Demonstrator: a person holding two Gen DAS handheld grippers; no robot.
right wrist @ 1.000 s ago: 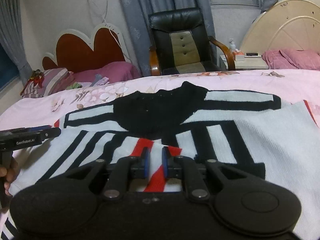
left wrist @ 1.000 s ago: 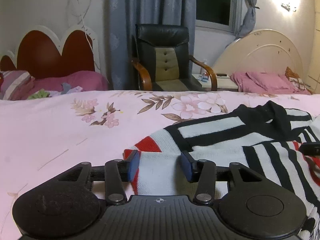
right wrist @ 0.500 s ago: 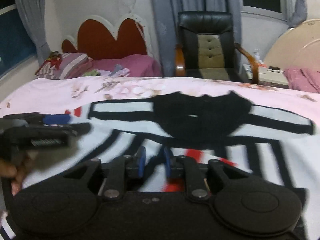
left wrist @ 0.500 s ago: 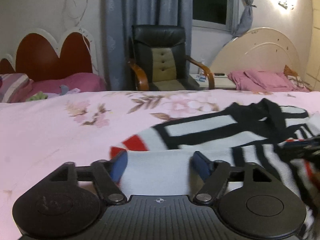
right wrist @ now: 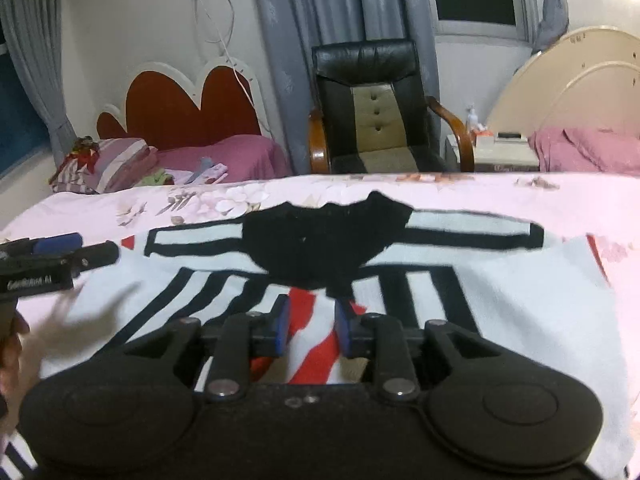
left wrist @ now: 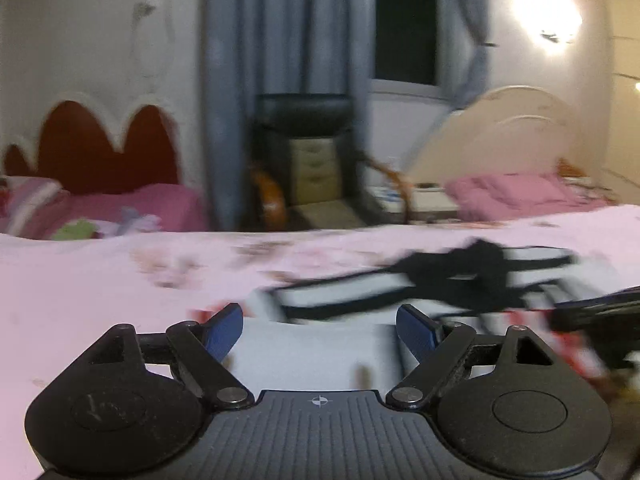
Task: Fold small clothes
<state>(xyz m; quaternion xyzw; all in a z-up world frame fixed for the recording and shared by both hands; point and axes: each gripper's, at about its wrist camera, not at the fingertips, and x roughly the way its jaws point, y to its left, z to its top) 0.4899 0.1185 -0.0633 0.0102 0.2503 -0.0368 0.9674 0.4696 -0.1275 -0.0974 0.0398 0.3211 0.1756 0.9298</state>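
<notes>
Left wrist: left hand-held gripper (left wrist: 319, 330) has spread wide, releasing the sweater (left wrist: 320, 354).

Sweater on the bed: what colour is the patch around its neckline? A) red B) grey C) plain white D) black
D: in the right wrist view the sweater has a solid black patch at the collar, with black-and-white stripes running out from it.
</notes>
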